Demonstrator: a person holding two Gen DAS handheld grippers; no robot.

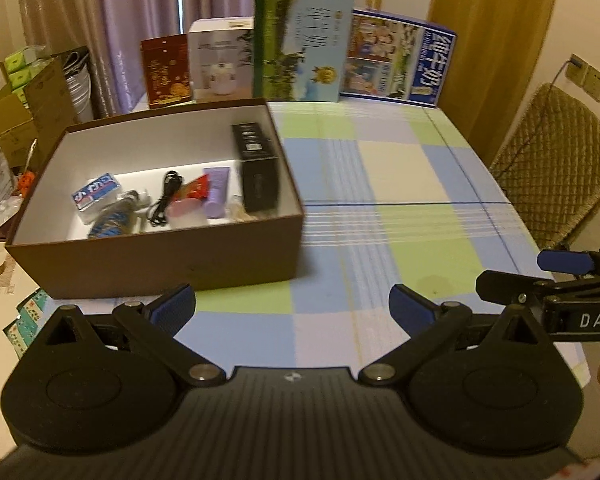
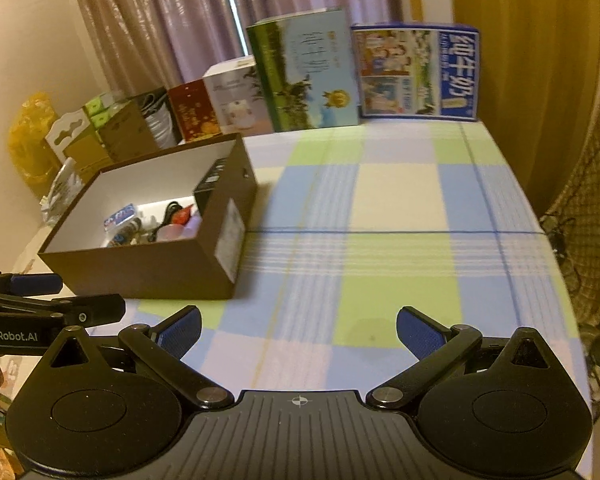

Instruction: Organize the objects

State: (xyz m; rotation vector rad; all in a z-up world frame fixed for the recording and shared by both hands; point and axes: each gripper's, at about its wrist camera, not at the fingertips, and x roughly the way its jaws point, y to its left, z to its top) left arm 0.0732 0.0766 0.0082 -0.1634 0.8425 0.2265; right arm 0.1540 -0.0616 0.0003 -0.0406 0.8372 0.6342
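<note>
Judging by how things lie, the sorting looks nearly or wholly done: the checked tabletop (image 2: 400, 200) carries no loose small items in either view, and all of them sit in the brown box (image 1: 160, 268) at its left side.

Inside the box, a black carton (image 1: 258, 168) stands along the right wall. Beside it lie a purple tube (image 1: 216, 192), a red packet (image 1: 194, 191), a pink-capped jar (image 1: 186, 214), a coiled black cable (image 1: 166, 196), a blue-and-white pack (image 1: 96, 196) and a patterned bottle (image 1: 112, 222). Some small pale things among them are too blurred to name.

Four upright cartons (image 1: 300, 44) line the far edge of the tabletop, apart from the box; whether they belong to the task I cannot tell.

Both tools hover low over the near edge. Left claw (image 1: 292, 312) is spread wide and holds nothing. Right claw (image 2: 298, 330) is likewise wide apart and empty. What may remain is only a last check, or closing the box, though no lid shows.
</note>
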